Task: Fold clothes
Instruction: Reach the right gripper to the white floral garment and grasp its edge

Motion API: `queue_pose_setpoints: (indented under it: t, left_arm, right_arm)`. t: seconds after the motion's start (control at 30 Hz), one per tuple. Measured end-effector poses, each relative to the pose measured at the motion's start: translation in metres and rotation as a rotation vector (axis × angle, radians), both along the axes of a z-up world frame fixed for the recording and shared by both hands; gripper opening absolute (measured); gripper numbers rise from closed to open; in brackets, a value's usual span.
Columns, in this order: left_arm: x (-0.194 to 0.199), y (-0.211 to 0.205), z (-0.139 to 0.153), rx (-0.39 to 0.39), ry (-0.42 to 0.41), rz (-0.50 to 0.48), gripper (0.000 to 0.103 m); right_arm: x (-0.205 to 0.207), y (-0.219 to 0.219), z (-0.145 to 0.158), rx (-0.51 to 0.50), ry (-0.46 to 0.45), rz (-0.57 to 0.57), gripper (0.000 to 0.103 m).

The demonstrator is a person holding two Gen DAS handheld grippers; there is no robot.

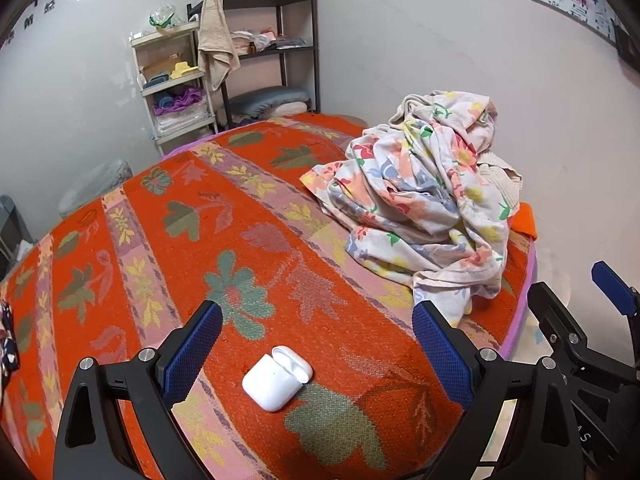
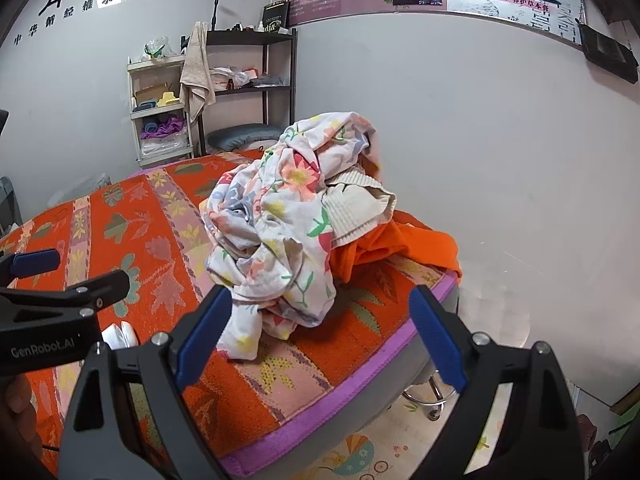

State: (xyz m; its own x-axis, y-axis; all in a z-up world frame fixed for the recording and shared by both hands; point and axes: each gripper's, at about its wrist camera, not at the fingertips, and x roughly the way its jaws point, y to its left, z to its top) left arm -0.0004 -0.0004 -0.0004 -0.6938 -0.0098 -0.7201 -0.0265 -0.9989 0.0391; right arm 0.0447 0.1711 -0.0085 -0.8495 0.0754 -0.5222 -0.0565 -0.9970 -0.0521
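A crumpled floral garment (image 1: 424,196) lies heaped on the bed's right side, on top of a cream knit piece (image 2: 356,208) and an orange garment (image 2: 404,248). It also shows in the right wrist view (image 2: 276,232). My left gripper (image 1: 318,318) is open and empty, above the orange patterned bedspread (image 1: 168,248), left of the heap. My right gripper (image 2: 322,308) is open and empty, just in front of the heap's lower edge. The right gripper also shows at the right edge of the left wrist view (image 1: 580,308).
A white open earbud case (image 1: 277,377) lies on the bedspread between my left fingers. Shelves (image 1: 224,64) with towels stand by the far wall. A plain wall (image 2: 500,152) runs along the bed's right side. A stool's wheeled base (image 2: 428,400) sits by the bed corner.
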Motion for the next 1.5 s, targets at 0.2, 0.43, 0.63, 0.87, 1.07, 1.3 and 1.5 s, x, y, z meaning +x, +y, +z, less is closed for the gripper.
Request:
queue_pose_setpoints:
  t: [0.2, 0.43, 0.63, 0.87, 1.07, 1.3, 1.5]
  left_arm:
    - [-0.006, -0.006, -0.005, 0.043, -0.026, -0.008, 0.096]
    - [-0.009, -0.004, -0.007, 0.036, -0.048, 0.016, 0.096]
    - [-0.012, -0.012, -0.007, 0.053, -0.073, 0.062, 0.096]
    - [-0.004, -0.034, -0.006, 0.093, -0.042, 0.078, 0.096]
    - [0.035, -0.087, -0.014, 0.136, -0.006, 0.118, 0.096]
    - [0.103, -0.142, -0.023, 0.238, 0.081, 0.226, 0.096]
    - [0.111, -0.168, -0.025, 0.257, 0.001, 0.238, 0.096]
  right_arm:
    - [0.001, -0.002, -0.001, 0.000, 0.002, 0.000, 0.091]
    - [-0.003, -0.007, 0.000, 0.004, -0.001, 0.005, 0.091]
    - [-0.002, -0.015, 0.003, 0.013, 0.005, 0.024, 0.091]
    - [-0.009, -0.022, 0.013, 0.039, 0.024, 0.075, 0.091]
    - [-0.054, 0.018, 0.056, -0.079, 0.089, 0.225, 0.091]
    - [-0.125, 0.023, 0.072, 0.072, 0.066, 0.389, 0.076]
    - [-0.175, 0.011, 0.045, 0.152, -0.129, 0.399, 0.023]
